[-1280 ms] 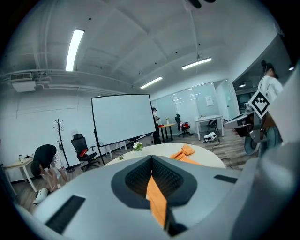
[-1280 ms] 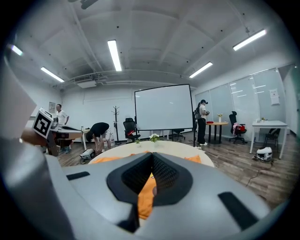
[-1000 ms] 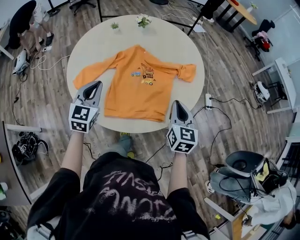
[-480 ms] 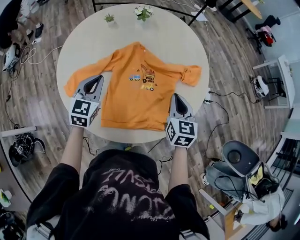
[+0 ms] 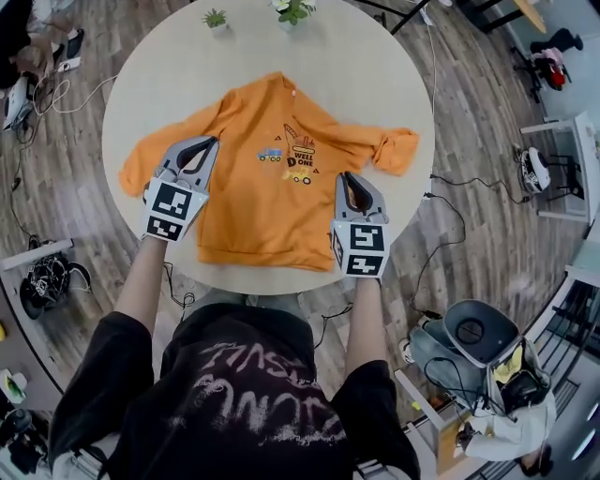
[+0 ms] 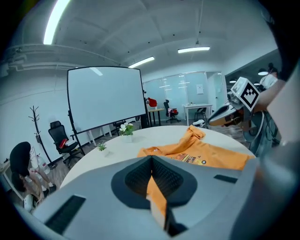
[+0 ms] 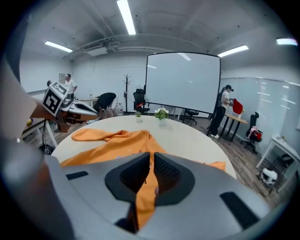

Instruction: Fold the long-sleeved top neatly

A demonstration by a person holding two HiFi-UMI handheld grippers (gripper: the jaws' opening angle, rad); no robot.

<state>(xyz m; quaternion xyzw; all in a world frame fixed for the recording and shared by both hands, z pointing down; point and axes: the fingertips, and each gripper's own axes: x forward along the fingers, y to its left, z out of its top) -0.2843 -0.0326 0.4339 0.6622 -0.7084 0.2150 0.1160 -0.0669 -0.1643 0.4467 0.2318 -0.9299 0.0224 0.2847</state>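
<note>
Plainly, the only writing that reads is "WELL DONE", printed on the chest of the orange long-sleeved top beside a small digger and truck picture. The pale lettering on the person's black T-shirt is too smeared to make out.

The top lies flat and face up in the middle of the round table, its collar toward the far edge and its hem close to the near edge. One sleeve runs out straight toward the table's left edge; the other ends in a bunched cuff near the right edge. Two small potted plants stand at the far edge.

The left gripper hangs over the join of sleeve and body, its jaws closed tip to tip with nothing caught. The right gripper is over the body's right side. Its jaws have just been opening and stand a narrow slit apart, with orange cloth showing through from below, not pinched.
</note>
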